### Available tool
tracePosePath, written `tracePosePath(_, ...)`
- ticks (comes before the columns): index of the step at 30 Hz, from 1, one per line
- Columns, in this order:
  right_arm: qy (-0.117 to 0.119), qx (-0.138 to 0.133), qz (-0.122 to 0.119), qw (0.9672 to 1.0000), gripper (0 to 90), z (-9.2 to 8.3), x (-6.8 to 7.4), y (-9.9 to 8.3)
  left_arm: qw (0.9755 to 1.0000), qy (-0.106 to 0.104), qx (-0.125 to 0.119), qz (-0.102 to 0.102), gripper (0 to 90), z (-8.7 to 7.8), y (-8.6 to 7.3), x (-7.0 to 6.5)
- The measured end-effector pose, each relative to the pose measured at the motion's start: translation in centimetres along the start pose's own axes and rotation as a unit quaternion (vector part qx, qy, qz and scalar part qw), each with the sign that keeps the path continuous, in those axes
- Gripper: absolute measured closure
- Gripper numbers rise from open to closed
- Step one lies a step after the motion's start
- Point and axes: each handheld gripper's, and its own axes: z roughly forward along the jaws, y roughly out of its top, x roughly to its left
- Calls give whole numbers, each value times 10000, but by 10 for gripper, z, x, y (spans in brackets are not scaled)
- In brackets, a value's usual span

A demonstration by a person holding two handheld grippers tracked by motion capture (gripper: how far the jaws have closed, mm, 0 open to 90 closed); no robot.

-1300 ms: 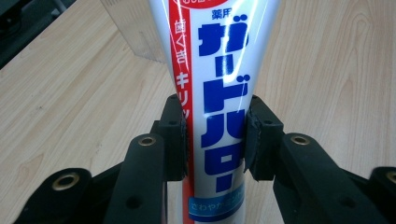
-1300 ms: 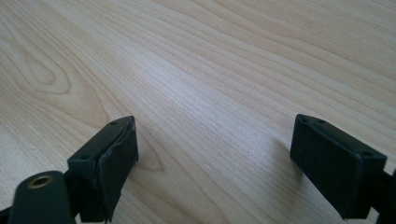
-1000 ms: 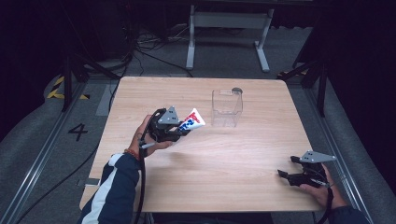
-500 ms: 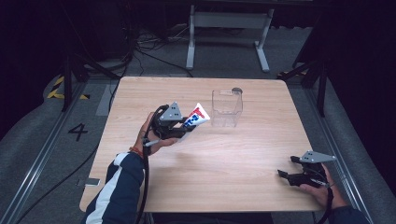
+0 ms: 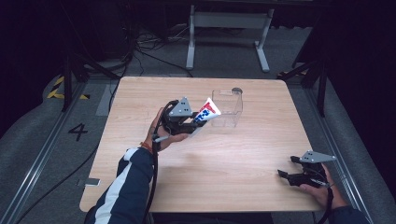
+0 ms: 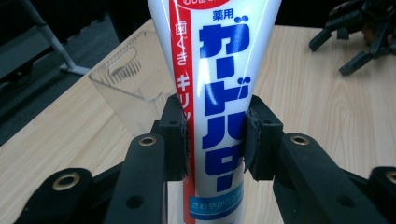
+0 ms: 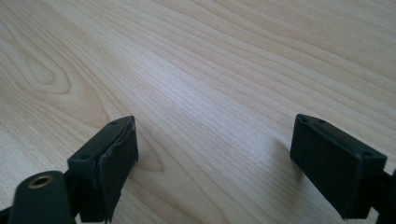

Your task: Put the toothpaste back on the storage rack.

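A white toothpaste tube [image 6: 219,93] with red and blue print is clamped between the jaws of my left gripper [image 6: 215,135]. From above, the left gripper [image 5: 192,122] holds the tube [image 5: 207,110] tilted up and to the right, its flat end close to a clear plastic cup [image 5: 227,108] at the table's middle back. The cup [image 6: 128,84] stands just left of the tube in the left gripper view. My right gripper [image 5: 286,175] rests near the table's front right corner, jaws wide apart with nothing between them [image 7: 212,154].
The wooden table [image 5: 205,186] is bare at its front and centre. A small dark round object [image 5: 237,90] lies behind the cup. Beyond the table stand a metal frame [image 5: 224,28] and cables on the dark floor. The right gripper [image 6: 359,32] appears far off in the left gripper view.
My left gripper has carried the tube a little up and to the right, closer to the clear cup. The right gripper has stayed where it was.
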Motion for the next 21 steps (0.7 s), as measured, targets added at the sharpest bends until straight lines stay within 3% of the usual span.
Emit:
tracePosePath(3, 0, 0, 0, 10000, 153, 0, 0, 0, 10000, -30, -72, -45, 659, 3, 4, 1)
tracePosePath(11, 0, 0, 4, 10000, 153, 0, 0, 0, 9999, -61, -105, 91, 660, 19, 21, 0)
tracePosePath(21, 1, -2, 2, 10000, 154, 0, 0, 0, 9994, -125, -308, 28, 660, 32, 39, 3)
